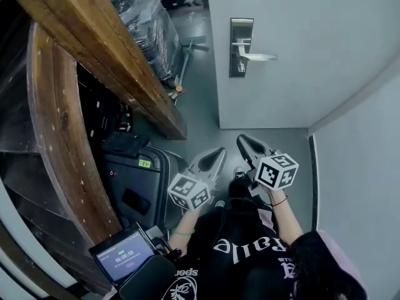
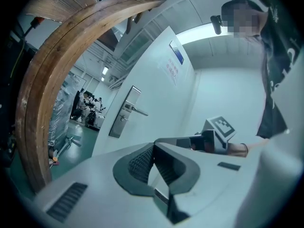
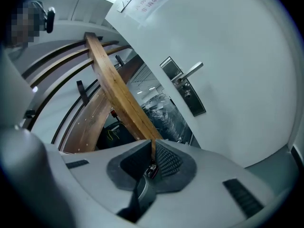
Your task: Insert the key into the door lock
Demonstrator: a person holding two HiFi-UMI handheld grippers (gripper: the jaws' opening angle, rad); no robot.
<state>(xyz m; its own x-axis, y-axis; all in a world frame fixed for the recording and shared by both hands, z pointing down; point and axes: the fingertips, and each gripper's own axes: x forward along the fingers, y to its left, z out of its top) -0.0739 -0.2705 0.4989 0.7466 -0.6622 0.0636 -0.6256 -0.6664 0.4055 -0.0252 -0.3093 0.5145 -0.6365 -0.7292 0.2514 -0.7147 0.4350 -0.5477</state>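
The steel door lock [image 1: 240,47] with its lever handle [image 1: 257,56] sits on the pale door [image 1: 300,55], well ahead of both grippers. It also shows in the left gripper view as lock [image 2: 124,113] and in the right gripper view as lock [image 3: 184,87]. My left gripper [image 1: 219,152] is shut, with nothing seen between its pads [image 2: 142,163]. My right gripper [image 1: 242,140] is shut on a small dark key [image 3: 151,170] lodged deep between its pads, mostly hidden. Both are held side by side, well short of the door.
A thick wooden beam [image 1: 106,49] and a curved wooden rail [image 1: 59,136] run along the left. A plastic-wrapped pallet [image 1: 147,24] stands behind them. A black case [image 1: 134,180] and a lit screen [image 1: 125,255] are near the person's left side. A side wall [image 1: 356,186] is on the right.
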